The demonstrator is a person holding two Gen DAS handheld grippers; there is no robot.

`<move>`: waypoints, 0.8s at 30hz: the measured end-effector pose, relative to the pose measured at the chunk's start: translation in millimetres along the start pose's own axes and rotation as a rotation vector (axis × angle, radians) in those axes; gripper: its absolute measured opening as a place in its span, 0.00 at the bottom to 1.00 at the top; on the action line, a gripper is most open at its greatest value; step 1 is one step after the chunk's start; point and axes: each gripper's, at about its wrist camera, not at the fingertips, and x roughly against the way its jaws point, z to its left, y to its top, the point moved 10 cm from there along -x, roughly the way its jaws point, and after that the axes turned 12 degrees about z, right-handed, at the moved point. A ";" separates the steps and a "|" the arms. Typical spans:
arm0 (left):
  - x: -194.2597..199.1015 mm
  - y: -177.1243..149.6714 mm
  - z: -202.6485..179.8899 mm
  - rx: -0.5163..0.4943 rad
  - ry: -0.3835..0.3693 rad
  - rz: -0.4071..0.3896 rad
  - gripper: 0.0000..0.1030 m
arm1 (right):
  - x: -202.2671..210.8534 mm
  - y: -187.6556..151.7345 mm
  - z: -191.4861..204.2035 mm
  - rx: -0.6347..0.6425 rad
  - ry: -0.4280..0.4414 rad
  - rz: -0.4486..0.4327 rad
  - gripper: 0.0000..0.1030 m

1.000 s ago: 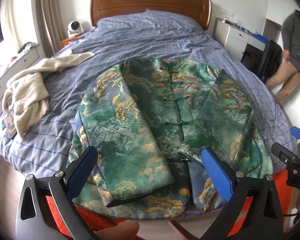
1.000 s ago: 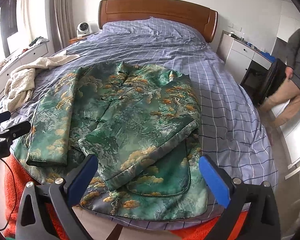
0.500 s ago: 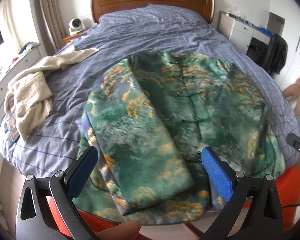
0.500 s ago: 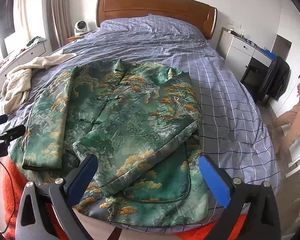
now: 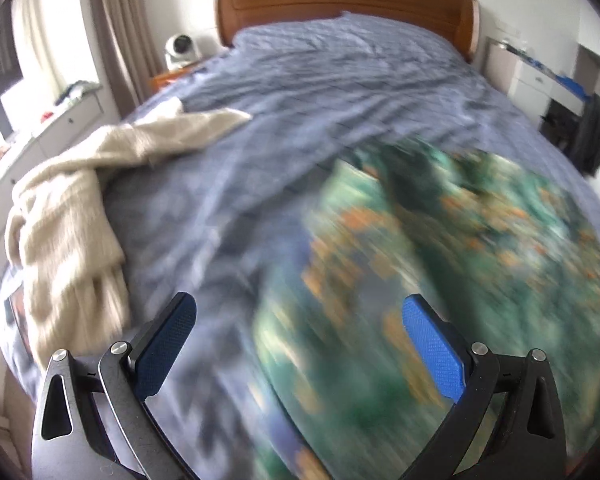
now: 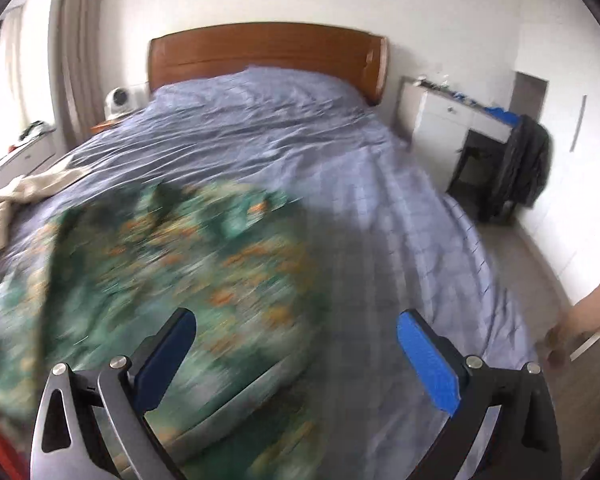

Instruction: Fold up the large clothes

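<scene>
Bed — green jacket, cream sweater on it.

Grippers — two, both held level
Left gripper — jaws wide apart, empty; right gripper likewise.

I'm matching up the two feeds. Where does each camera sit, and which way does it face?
Left wrist: on the left gripper, facing the headboard; jacket right, cream garment left; open fingers show.
Right wrist: on the right gripper, facing likewise; jacket left, bare bed right; open fingers show.
Shared: headboard, bed, jacket, cream garment.
</scene>
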 end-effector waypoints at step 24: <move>-233.5 105.3 136.3 0.328 0.014 0.032 1.00 | -289.4 27.1 -220.5 -0.221 -0.157 0.213 1.00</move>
